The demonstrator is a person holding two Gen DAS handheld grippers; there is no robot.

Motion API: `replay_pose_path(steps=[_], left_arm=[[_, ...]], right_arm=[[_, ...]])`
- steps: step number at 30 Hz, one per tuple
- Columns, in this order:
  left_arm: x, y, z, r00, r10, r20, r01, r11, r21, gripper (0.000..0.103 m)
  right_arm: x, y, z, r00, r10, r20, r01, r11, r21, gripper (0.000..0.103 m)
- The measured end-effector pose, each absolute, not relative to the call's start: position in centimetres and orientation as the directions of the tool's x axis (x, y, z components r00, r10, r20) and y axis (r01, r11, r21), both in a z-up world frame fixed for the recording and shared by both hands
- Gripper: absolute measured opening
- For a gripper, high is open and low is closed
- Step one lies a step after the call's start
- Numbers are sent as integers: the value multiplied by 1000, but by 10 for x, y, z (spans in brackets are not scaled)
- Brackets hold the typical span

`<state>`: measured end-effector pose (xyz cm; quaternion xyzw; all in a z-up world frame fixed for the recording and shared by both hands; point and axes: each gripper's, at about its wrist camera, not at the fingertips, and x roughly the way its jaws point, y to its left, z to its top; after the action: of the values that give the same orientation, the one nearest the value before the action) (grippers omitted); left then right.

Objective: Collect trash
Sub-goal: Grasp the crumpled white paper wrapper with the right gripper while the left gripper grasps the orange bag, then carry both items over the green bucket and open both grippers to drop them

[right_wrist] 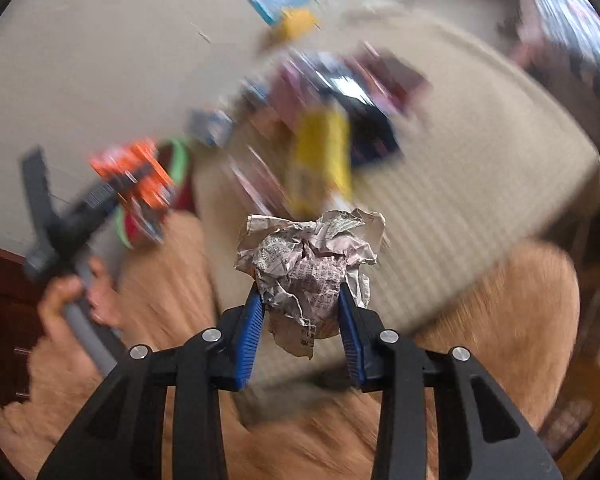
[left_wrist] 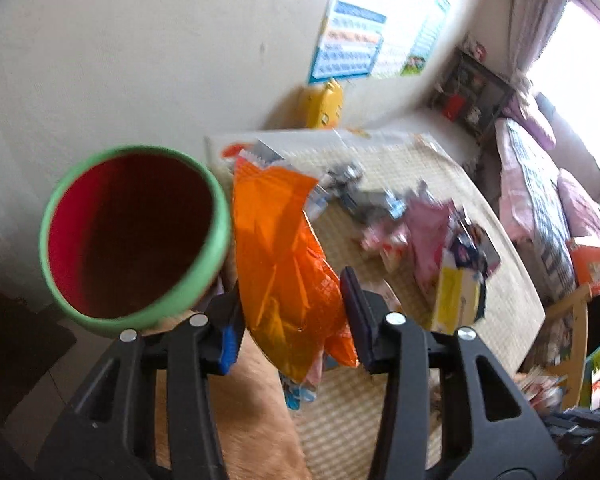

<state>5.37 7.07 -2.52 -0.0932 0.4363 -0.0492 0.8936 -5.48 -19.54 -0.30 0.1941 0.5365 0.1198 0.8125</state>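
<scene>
In our left claw (left_wrist: 292,300) we hold an orange wrapper (left_wrist: 284,264); the pads press its sides, and the crinkled plastic sticks up past the fingertips and hangs down below them. Just to the left of the wrapper, almost touching it, stands a bin (left_wrist: 136,236) with a green rim and a red inside, its mouth turned toward us. From here we cannot tell whether anything lies in it.

In our right claw (right_wrist: 302,312) we hold a crumpled ball of newspaper (right_wrist: 308,264), squeezed between the two blue pads (right_wrist: 250,328) and bulging above them.

Beyond both claws lies the surface (left_wrist: 420,168), covered with a pale woven mat. More trash is scattered on it: a pink wrapper (left_wrist: 428,228), a yellow packet (left_wrist: 456,296) and several smaller blurred scraps at the far side. Seen from the right wrist, the left claw (right_wrist: 112,192) is at the left with the orange wrapper (right_wrist: 136,176) in it, a hand (right_wrist: 72,300) grips its grey handle, and the bin's green rim (right_wrist: 180,160) shows behind.

On the far wall hangs a blue poster (left_wrist: 348,40), and a yellow thing (left_wrist: 324,104) leans below it. A bed (left_wrist: 540,184) with pink bedding stands at the right.
</scene>
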Motion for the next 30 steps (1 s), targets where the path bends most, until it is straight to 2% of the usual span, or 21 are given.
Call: replay_pose_path(steps=[9, 16, 18, 20, 24, 30], left_arm=[[76, 182, -31, 637, -55, -769, -223, 942, -251, 43], [89, 249, -54, 594, -55, -802, -310, 905, -292, 44], [92, 259, -60, 585, -59, -809, -329, 894, -303, 51], [93, 267, -65, 577, -63, -815, -358, 877, -322, 66], [91, 268, -72, 573, -75, -816, -373, 863, -341, 66], [88, 245, -67, 574, -101, -813, -321, 885, -337, 66]], right_arm=[[52, -50, 13, 369, 612, -699, -246, 790, 562, 35], [108, 20, -7, 303, 650, -697, -257, 760, 597, 36], [114, 22, -12, 309, 655, -690, -232, 755, 613, 45], [123, 23, -18, 324, 650, -688, -195, 757, 623, 55], [117, 15, -13, 342, 649, -679, -179, 755, 631, 56], [83, -22, 1, 412, 571, -710, -181, 815, 550, 60]])
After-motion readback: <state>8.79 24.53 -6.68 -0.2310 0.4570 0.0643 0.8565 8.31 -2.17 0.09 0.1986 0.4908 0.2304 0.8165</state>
